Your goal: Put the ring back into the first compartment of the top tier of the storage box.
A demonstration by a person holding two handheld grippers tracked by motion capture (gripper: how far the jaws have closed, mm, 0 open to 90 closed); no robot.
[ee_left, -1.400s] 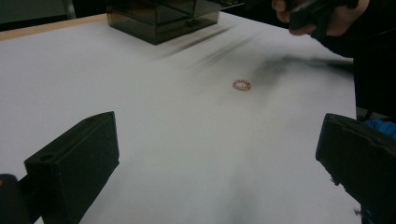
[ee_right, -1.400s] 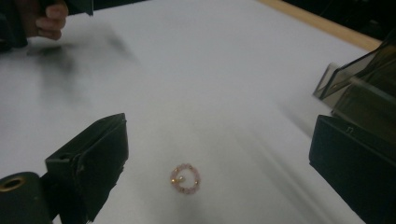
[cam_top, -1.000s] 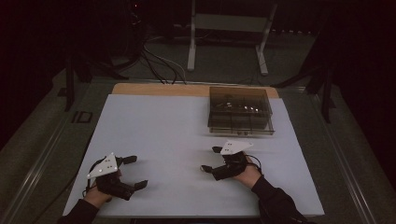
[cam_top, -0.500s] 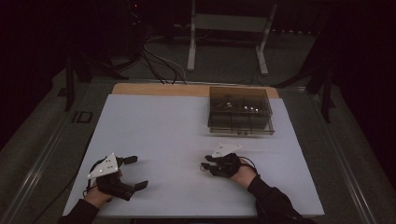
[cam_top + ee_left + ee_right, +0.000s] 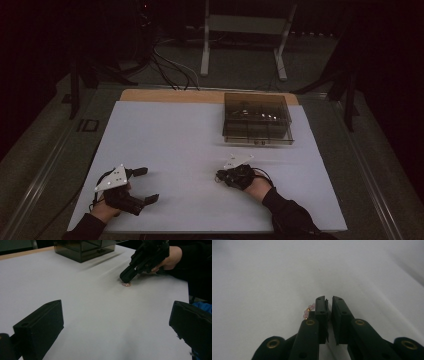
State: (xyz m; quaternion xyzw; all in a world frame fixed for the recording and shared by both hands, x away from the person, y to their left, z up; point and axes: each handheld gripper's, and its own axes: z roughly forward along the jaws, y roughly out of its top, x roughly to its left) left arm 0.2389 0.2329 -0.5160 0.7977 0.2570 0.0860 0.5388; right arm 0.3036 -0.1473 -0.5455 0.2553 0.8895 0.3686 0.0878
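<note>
White paper covers the counter (image 5: pixel 170 135), and the one fixed thing on it is the smoky brown drawer box (image 5: pixel 257 119) at the far right; everything else I place from that box. On the near side of it, the right hand-held gripper (image 5: pixel 220 176) has dropped toward the paper since a second ago, when it hung higher with its jaws spread. Those jaws have just been closing, and they now stand almost together, tips at the surface. Far to the left of the box and nearer to me, the left hand-held gripper (image 5: pixel 145 185) has not stirred; its jaws gape wide with nothing between them. Smallest of all is the pink bead bracelet (image 5: pixel 309 310), lying on the paper under the right gripper's tips, well short of the box. In the right gripper view, a few pink and gold beads curl out beside the left jaw, so I judge the pinch has caught part of the strand, though whether the pads truly hold it I cannot tell. If they do, lifting it toward the box looks like the next job.
</note>
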